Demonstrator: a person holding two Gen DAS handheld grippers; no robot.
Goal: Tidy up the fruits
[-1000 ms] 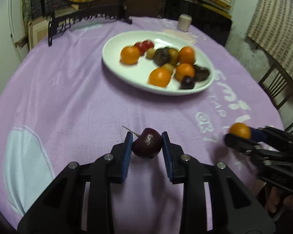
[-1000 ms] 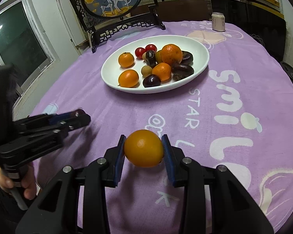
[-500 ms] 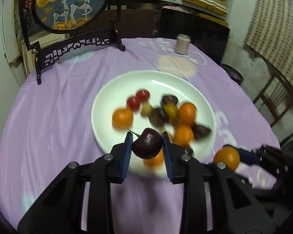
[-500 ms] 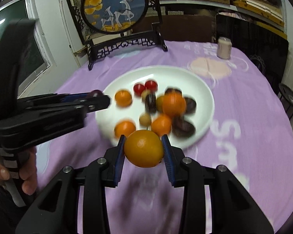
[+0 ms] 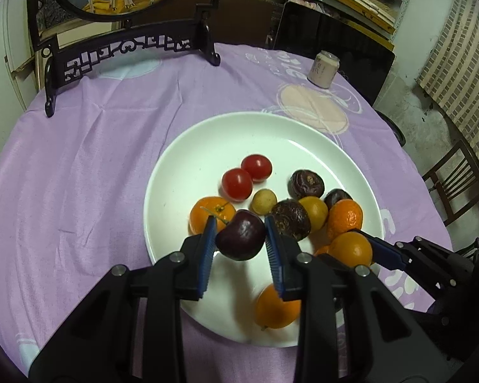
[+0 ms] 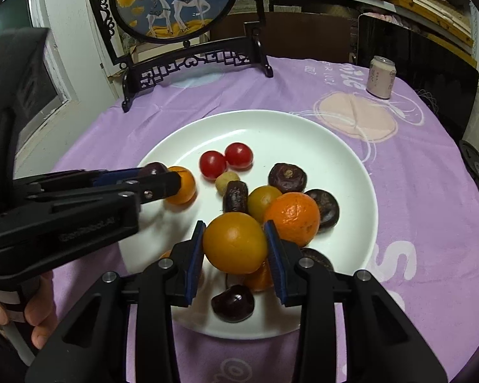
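A white plate [image 5: 207, 146] [image 6: 351, 166] on the purple tablecloth holds oranges, two red tomatoes [image 5: 238, 183] [image 6: 212, 164], dark wrinkled fruits [image 5: 306, 183] and a small yellow fruit. My left gripper [image 5: 241, 241] is shut on a dark red cherry [image 5: 241, 239] and holds it above the plate's near left part. My right gripper [image 6: 234, 245] is shut on an orange [image 6: 234, 242] above the plate's near right part; it also shows in the left wrist view [image 5: 351, 249]. A second cherry [image 6: 233, 303] lies on the plate under the right gripper.
A black carved stand with a round deer picture [image 6: 175, 3] stands at the table's far side. A pale drink can [image 5: 324, 68] [image 6: 381, 76] stands at the far right. A wooden chair [image 5: 456, 178] stands to the right of the table.
Both grippers have moved forward from over the bare cloth to above the plate, each still holding its fruit.
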